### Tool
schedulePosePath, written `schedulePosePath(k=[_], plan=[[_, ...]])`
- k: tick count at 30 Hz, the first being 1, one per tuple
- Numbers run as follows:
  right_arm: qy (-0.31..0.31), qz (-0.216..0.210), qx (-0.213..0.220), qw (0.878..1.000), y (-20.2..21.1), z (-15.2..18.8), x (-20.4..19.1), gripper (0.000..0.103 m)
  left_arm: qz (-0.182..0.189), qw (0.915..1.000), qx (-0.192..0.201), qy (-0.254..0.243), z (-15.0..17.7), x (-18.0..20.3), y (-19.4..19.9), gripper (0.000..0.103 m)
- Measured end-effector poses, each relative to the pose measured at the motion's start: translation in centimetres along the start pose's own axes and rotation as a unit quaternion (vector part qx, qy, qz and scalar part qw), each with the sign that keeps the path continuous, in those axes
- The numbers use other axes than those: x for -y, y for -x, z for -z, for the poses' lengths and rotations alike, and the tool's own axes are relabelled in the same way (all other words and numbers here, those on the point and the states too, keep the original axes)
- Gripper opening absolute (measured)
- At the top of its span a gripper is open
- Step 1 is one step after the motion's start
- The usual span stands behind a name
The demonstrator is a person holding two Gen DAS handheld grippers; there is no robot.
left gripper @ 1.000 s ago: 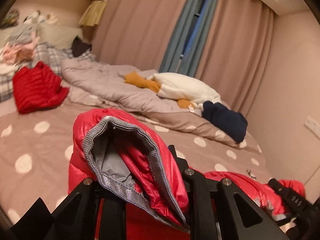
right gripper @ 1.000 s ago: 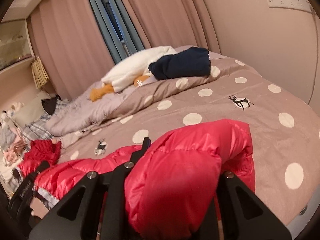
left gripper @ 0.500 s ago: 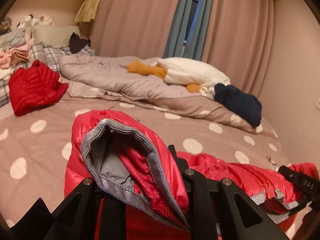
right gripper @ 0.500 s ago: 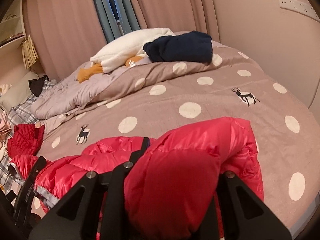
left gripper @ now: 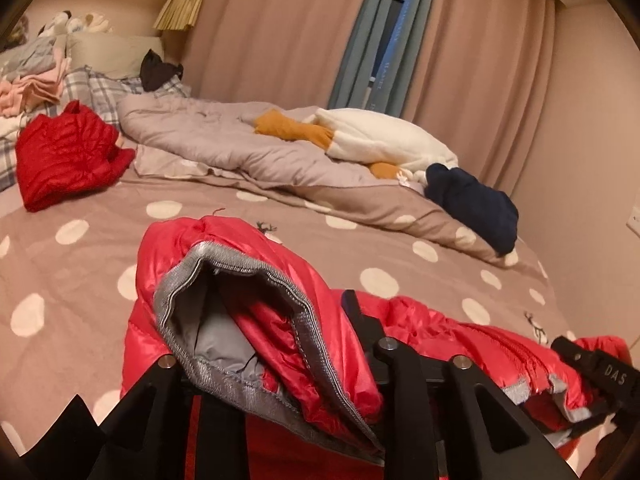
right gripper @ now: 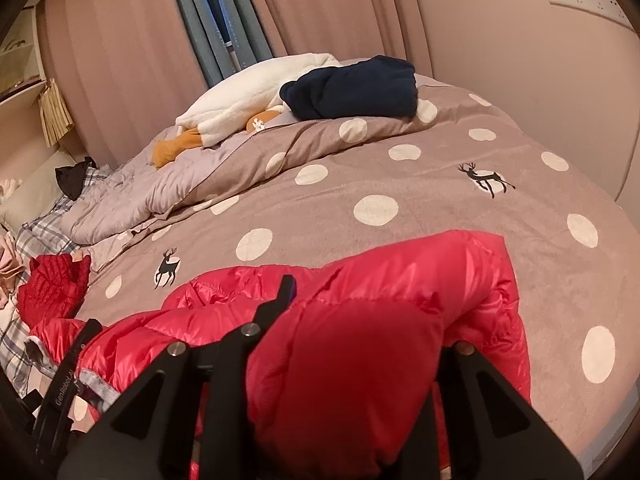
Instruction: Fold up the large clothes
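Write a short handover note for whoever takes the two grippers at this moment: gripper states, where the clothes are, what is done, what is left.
Left gripper: the red puffer jacket's grey-trimmed cuff is between the jaws, which have just been opening.
Right gripper: a bulky fold of the same jacket is between the jaws, which have also just been opening.
Jacket: spread across the near edge of the polka-dot bed cover, both ends draped over the grippers.
Done, apparently: a darker red jacket lies folded near the pillows, a navy garment on the rumpled duvet.
Left: let go, flatten, finish folding.
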State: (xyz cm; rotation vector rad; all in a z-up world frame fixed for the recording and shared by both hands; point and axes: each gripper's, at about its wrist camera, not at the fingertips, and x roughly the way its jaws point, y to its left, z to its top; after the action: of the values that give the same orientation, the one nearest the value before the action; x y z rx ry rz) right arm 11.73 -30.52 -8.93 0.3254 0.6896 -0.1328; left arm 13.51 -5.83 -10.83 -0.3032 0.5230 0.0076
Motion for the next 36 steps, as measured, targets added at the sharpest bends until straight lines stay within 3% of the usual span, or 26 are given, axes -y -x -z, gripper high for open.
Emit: schedulePosePath(k=[2,4,6,11,18,24,28,36], plan=[[-0.001,-0.001,-0.002,1.000,0.0,0.1,0.2,0.032,0.011,0.9999,0.002,0.003,0.3,-0.1,0.1,0.049],[0.000,-0.004,-0.008,1.000,-0.2,0.4,0.3,0.041,0.019,0.9997,0.004,0.011,0.4,-0.4,0.1,0.059],[0.007,-0.003,-0.011,1.000,-0.3,0.6,0.3,0.050,0.024,0.9996,0.005,0.014,0.3,-0.5,0.2,0.061],[-0.003,-0.002,-0.010,1.000,-0.5,1.1,0.4,0.054,0.031,0.9993,0.006,0.019,0.2,-0.8,0.3,0.070],[-0.013,-0.006,-0.011,1.000,-0.8,1.5,0.3,0.067,0.040,0.9986,-0.015,0.030,0.4,-1.7,-0.2,0.071],[-0.024,-0.014,-0.010,1.000,-0.3,1.5,0.3,0.073,0.044,0.9981,0.024,0.034,0.2,-2.3,1.3,0.071],[-0.025,-0.014,-0.003,1.000,-0.1,1.5,0.1,0.078,0.046,0.9966,0.044,0.052,-0.1,-3.1,1.9,0.084],[-0.029,-0.026,0.006,0.999,0.4,1.5,0.0,0.086,0.016,0.9966,0.053,0.061,-0.3,-4.2,1.7,0.093]])
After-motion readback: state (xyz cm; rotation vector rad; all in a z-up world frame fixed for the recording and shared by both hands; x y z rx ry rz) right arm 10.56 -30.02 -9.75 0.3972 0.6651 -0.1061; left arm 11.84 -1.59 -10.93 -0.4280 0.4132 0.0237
